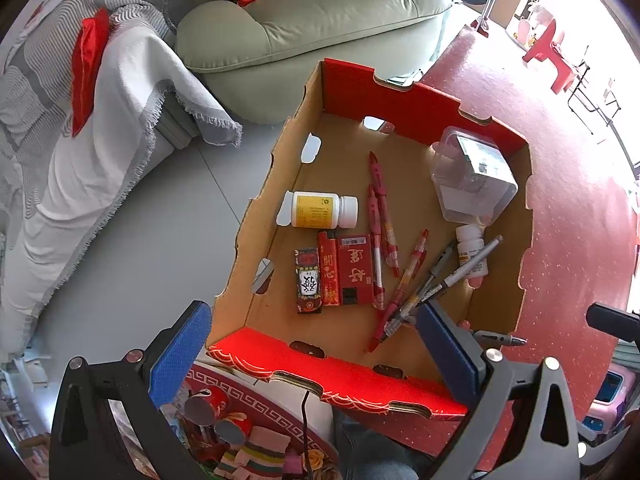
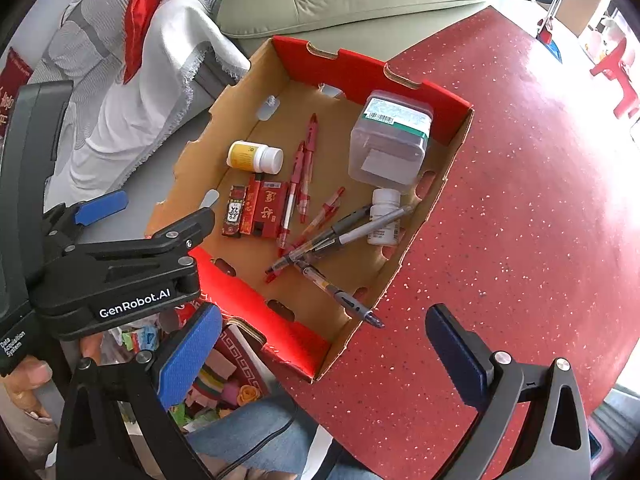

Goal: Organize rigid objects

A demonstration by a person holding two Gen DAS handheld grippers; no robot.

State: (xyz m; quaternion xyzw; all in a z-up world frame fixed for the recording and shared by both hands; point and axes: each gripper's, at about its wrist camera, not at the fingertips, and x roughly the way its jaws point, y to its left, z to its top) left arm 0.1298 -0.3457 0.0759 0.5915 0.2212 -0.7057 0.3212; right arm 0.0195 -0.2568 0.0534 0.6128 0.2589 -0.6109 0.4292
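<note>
An open cardboard box (image 1: 256,216) (image 2: 404,264) with red rims sits on the red table. Inside lie a yellow-labelled white bottle (image 1: 320,211) (image 2: 256,156), three red lighter-like packs (image 1: 334,274) (image 2: 256,210), several red pens (image 1: 380,216) (image 2: 300,184), grey pens (image 1: 460,272) (image 2: 360,228), a small white bottle (image 1: 472,250) (image 2: 384,216) and a clear plastic container (image 1: 472,176) (image 2: 390,140). One dark pen (image 2: 340,294) (image 1: 500,338) pokes out through the box's near right wall. My left gripper (image 1: 316,356) (image 2: 152,216) hangs open over the near left corner. My right gripper (image 2: 324,360) is open above the near right corner, holding nothing.
A green sofa (image 1: 312,20) and a grey-white throw (image 1: 100,140) stand behind the box. Below the table's near edge are a patterned red box with cans (image 1: 224,412) and the person's jeans (image 2: 256,432). A hand (image 2: 28,384) holds the left gripper. The red table (image 2: 520,240) stretches right.
</note>
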